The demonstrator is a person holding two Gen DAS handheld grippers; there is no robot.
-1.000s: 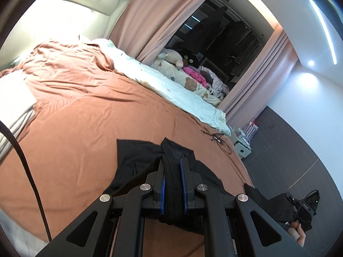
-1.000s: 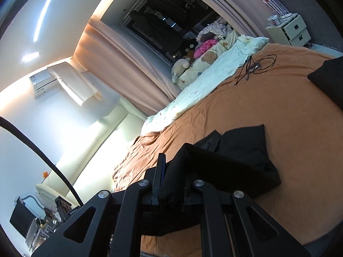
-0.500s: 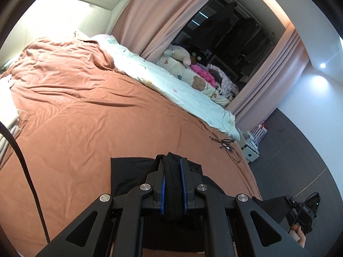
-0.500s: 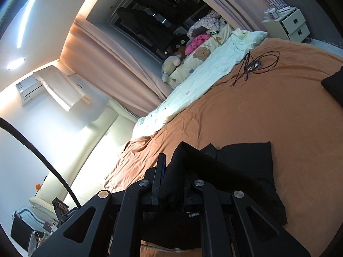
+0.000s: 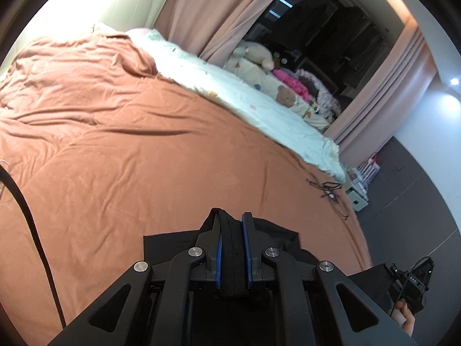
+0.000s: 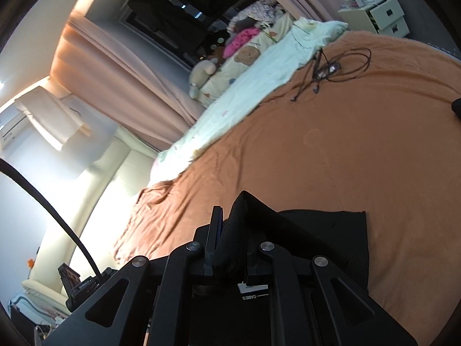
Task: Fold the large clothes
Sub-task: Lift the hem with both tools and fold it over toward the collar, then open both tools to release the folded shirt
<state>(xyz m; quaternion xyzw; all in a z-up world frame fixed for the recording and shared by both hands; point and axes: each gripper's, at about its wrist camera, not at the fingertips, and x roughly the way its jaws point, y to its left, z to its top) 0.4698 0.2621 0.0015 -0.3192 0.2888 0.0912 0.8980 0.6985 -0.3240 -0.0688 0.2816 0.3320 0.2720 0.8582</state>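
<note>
A black garment lies on the rust-orange bedspread. My left gripper is shut on a thick fold of it, the black cloth bunched between the blue pads. In the right wrist view the same black garment spreads flat to the right, and my right gripper is shut on another bunched edge that sticks up past the fingertips. The other gripper and a hand show at the lower right of the left wrist view, with black cloth running to them.
A pale green quilt with stuffed toys runs along the bed's far side by pink curtains. A tangle of black cable lies on the bedspread. A white nightstand stands past the bed's corner.
Both grippers have carried the garment's held edges forward across the bed. Less black cloth now shows ahead of the fingers, and the flat part lies squarer.
</note>
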